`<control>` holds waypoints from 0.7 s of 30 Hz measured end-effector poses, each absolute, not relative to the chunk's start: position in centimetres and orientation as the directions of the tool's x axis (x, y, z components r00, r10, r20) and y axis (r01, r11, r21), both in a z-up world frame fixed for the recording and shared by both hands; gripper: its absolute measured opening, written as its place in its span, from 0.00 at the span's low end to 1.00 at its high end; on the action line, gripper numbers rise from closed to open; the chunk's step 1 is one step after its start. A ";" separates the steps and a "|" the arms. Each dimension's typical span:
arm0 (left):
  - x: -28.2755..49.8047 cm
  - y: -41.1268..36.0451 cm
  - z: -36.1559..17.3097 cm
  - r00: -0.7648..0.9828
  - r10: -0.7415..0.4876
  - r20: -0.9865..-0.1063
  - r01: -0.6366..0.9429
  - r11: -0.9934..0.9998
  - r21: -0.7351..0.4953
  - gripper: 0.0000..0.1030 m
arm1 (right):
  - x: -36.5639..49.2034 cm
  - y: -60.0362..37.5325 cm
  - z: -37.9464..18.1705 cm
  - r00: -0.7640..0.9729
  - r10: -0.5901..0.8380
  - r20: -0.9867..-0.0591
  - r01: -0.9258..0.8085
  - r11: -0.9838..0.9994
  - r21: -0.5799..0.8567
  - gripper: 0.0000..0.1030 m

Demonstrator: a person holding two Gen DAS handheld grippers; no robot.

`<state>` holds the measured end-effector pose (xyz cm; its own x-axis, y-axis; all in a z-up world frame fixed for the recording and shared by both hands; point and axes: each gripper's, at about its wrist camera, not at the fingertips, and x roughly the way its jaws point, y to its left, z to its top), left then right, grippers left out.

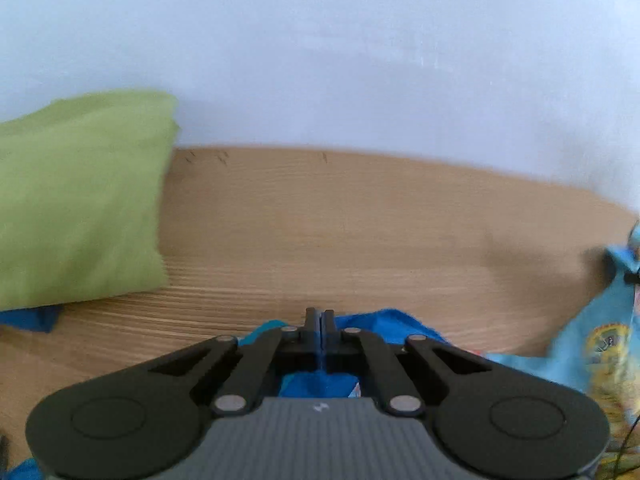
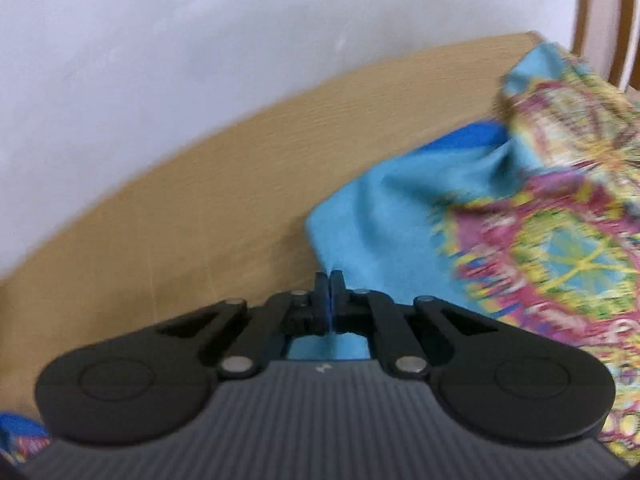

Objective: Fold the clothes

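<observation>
A blue shirt with a bright yellow and pink print (image 2: 552,240) lies bunched on the wooden table (image 2: 180,208). My right gripper (image 2: 330,280) is shut, and a thin edge of the shirt's plain blue cloth (image 2: 392,224) shows pinched between its pads. In the left wrist view my left gripper (image 1: 320,316) is also shut, with a sliver of blue cloth (image 1: 388,320) caught between its fingers and more of it under the jaws. The printed part of the shirt (image 1: 600,344) hangs at the right edge of that view. What lies under either gripper body is hidden.
A folded green garment (image 1: 80,200) lies on the table (image 1: 360,220) at the left against the white wall (image 1: 320,60), with a dark blue cloth (image 1: 32,318) under its near edge. A wooden frame (image 2: 600,4) stands beyond the table's far right corner.
</observation>
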<state>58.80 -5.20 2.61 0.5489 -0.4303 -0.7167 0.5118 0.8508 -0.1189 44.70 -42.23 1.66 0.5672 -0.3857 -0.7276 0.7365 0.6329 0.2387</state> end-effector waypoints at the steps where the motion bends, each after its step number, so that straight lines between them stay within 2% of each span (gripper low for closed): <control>1: 58.0 -4.1 3.7 0.553 -0.453 -0.699 0.506 0.849 -0.150 0.00 | 43.0 -42.6 2.5 0.580 -0.404 -0.707 0.746 0.613 0.262 0.04; 5: 53.3 -0.2 7.2 0.550 -0.533 -0.643 0.525 0.819 -0.230 0.00 | 34.8 -43.9 6.4 0.628 -0.464 -0.625 0.756 0.555 0.347 0.03; 9: 48.6 2.3 8.3 0.474 -0.590 -0.654 0.579 0.768 -0.273 0.00 | 24.2 -43.2 9.2 0.579 -0.576 -0.577 0.800 0.538 0.265 0.04; 13: 44.7 2.4 4.7 0.361 -0.550 -0.753 0.610 0.750 -0.255 0.06 | 14.9 -42.5 7.1 0.386 -0.669 -0.635 0.905 0.408 0.119 0.05; 17: 43.9 2.5 1.1 0.302 -0.491 -0.817 0.556 0.787 -0.268 0.07 | 10.0 -43.5 2.3 0.139 -0.628 -0.766 0.978 0.210 0.005 0.08; 18: 44.0 2.8 0.9 0.300 -0.486 -0.821 0.545 0.794 -0.271 0.07 | 9.6 -43.2 1.7 0.107 -0.628 -0.771 0.982 0.190 -0.018 0.08; 21: 44.8 3.4 0.5 0.316 -0.458 -0.831 0.526 0.813 -0.248 0.10 | 11.1 -40.1 2.3 0.117 -0.701 -0.704 0.961 0.258 -0.097 0.12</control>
